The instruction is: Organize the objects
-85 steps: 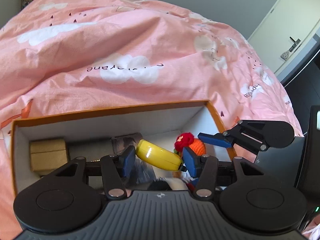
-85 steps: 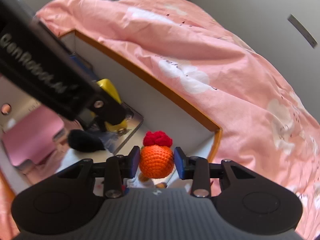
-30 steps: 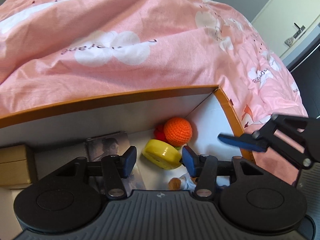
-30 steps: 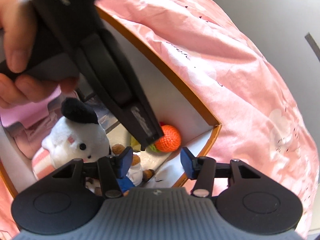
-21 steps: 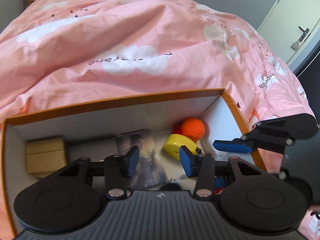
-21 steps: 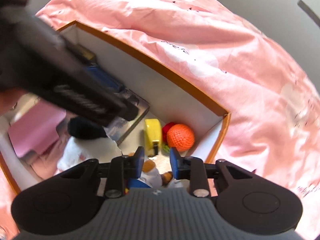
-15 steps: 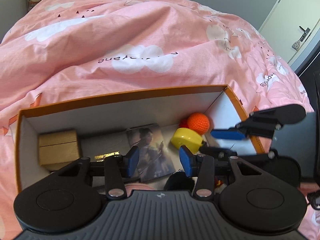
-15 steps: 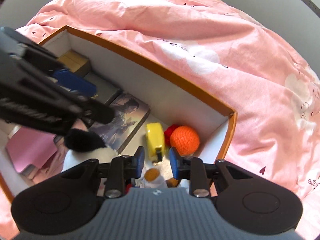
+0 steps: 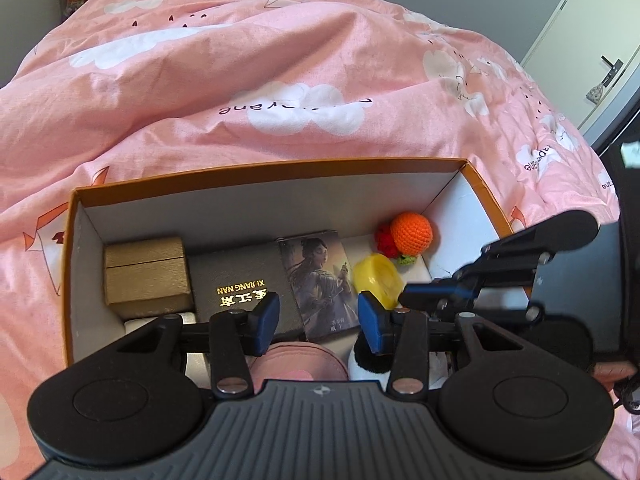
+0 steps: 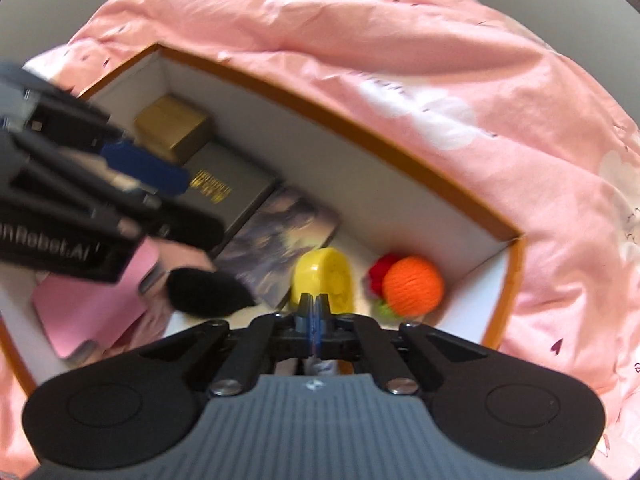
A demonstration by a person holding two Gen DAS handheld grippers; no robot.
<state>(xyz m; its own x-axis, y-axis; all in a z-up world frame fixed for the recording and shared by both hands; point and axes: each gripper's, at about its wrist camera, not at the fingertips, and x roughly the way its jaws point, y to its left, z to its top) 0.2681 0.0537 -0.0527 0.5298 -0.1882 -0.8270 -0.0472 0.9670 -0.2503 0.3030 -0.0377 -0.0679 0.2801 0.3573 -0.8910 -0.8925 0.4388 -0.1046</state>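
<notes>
An orange-rimmed cardboard box (image 9: 260, 172) lies on a pink duvet. In its right corner an orange crochet ball (image 9: 411, 234) rests beside a yellow tape measure (image 9: 376, 276). My left gripper (image 9: 318, 322) hovers open over a picture card (image 9: 320, 280), with nothing between its fingers. My right gripper (image 10: 314, 308) is shut and empty, just above the yellow tape measure (image 10: 324, 272) and left of the orange ball (image 10: 412, 286). From the left wrist view, the right gripper (image 9: 416, 294) reaches in over the box's right end.
The box also holds a gold box (image 9: 146, 276), a black book (image 9: 236, 276), a pink case (image 9: 296, 360) and a plush toy's black ear (image 9: 368, 360). The pink duvet (image 9: 280, 80) surrounds the box. A door (image 9: 600, 40) stands at far right.
The left gripper let go of the tape measure and the right let go of the ball; both lie in the corner. The right jaws then shut. The left gripper drew back leftward.
</notes>
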